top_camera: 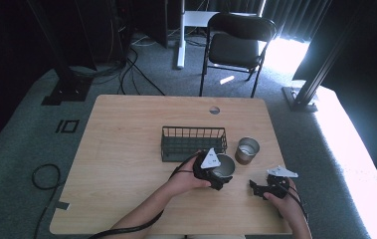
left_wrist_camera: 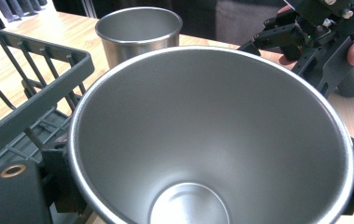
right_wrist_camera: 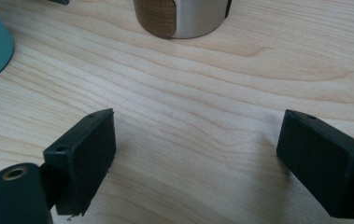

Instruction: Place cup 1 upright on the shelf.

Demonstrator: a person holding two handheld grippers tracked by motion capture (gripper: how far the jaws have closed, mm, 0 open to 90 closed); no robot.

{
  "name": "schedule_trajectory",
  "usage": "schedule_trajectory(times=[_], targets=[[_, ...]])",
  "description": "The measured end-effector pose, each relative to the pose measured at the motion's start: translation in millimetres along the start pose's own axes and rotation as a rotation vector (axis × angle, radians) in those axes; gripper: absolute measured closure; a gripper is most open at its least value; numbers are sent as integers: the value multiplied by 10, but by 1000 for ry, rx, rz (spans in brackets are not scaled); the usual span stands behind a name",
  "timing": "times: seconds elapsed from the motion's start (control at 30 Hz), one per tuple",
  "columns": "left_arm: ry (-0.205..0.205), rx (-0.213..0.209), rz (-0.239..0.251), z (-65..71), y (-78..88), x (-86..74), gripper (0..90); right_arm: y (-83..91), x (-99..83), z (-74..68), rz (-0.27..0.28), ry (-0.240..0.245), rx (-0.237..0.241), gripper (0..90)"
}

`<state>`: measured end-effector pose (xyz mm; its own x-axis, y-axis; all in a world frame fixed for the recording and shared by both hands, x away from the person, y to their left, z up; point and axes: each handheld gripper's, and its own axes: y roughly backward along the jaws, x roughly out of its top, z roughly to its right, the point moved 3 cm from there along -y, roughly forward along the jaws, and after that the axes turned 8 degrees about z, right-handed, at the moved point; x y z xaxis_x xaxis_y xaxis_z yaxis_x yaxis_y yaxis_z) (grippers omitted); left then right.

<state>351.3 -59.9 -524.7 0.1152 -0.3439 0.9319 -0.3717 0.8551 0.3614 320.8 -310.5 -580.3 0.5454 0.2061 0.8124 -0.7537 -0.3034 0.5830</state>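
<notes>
No writing is legible on anything. Two steel cups: the left claw (top_camera: 219, 175) is clamped on one tapered steel cup (left_wrist_camera: 212, 135), tilted just beside the dark wire basket (top_camera: 193, 142); the other straight-sided steel cup (top_camera: 247, 150) stands apart on the pale wooden counter (top_camera: 126, 149). The right claw (top_camera: 258, 188) hovers wide open, holding nothing.

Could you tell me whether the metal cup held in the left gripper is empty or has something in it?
Empty: the left gripper view looks straight into the held cup and shows its bare metal bottom.
</notes>
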Motion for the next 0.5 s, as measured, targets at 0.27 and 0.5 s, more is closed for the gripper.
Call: schedule_trajectory(times=[0.27,0.5], targets=[[4,-16,9,55,36,59,133,0,0,0,0,0,0,114],[-2,-17,21,74,92,137,134,0,0,0,0,0,0,114]])
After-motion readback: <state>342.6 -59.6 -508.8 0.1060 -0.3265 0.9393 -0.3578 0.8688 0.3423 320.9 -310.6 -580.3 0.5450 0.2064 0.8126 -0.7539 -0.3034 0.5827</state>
